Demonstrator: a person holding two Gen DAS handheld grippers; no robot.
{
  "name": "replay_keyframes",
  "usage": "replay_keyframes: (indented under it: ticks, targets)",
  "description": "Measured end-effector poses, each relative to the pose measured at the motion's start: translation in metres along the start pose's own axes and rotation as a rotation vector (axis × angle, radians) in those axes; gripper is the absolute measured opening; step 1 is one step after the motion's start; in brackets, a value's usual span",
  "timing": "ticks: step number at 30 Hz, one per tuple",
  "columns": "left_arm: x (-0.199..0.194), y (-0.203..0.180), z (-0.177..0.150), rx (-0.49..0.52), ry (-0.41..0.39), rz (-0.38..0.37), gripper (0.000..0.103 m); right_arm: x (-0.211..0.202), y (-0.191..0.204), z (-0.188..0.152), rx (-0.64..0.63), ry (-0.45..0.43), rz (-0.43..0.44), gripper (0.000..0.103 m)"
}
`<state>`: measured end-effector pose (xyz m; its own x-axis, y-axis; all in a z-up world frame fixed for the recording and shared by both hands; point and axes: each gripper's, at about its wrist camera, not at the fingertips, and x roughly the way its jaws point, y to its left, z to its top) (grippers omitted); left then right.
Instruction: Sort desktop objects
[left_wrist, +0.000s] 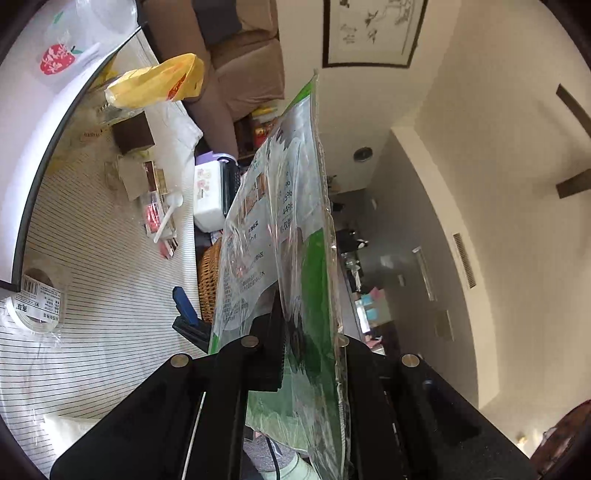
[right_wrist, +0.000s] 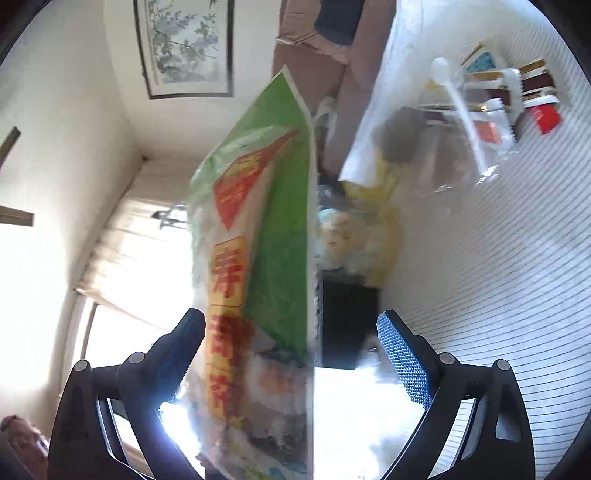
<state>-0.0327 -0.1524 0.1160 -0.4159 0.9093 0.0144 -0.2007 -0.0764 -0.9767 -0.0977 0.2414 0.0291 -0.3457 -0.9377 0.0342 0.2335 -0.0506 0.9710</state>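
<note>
My left gripper (left_wrist: 308, 332) is shut on a green and clear plastic food bag (left_wrist: 280, 236) and holds it up in the air beside the striped table (left_wrist: 110, 295). In the right wrist view the same bag (right_wrist: 258, 236) stands edge-on between the jaws of my right gripper (right_wrist: 291, 328), which is open with the fingers wide apart; the bag touches neither finger. A blue-padded fingertip of the right gripper (left_wrist: 184, 299) shows behind the bag in the left wrist view.
On the table lie a roll of tape (left_wrist: 37, 299), a yellow bag (left_wrist: 155, 83), a brown box (left_wrist: 133, 134), a white plastic spoon (left_wrist: 168, 218), small red packs (left_wrist: 153, 214) and a white tissue pack (left_wrist: 208, 195). A wicker basket (left_wrist: 208, 284) sits past the table edge. A sofa (left_wrist: 243, 74) stands beyond.
</note>
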Motion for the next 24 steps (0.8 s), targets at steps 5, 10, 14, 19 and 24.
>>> replay_keyframes:
  ticks: [5,10,14,19,24]
  targets:
    - [-0.018,-0.013,0.007,0.078,-0.032,0.046,0.009,0.013,0.046,-0.006,-0.228,0.032,-0.089,0.050]
    - [-0.050,-0.028,0.008,0.159,-0.120,0.126,0.010,0.049,0.084,-0.003,-0.390,0.065,-0.160,0.040]
    - [-0.071,-0.040,0.003,0.248,-0.231,0.249,0.011,0.110,0.111,0.020,-0.496,0.164,-0.213,0.037]
    - [-0.082,-0.064,-0.004,0.407,-0.381,0.395,0.018,0.215,0.150,0.043,-0.636,0.371,-0.266,0.034]
    - [-0.093,-0.047,0.010,0.372,-0.515,0.528,0.021,0.327,0.159,0.042,-0.753,0.568,-0.305,0.034]
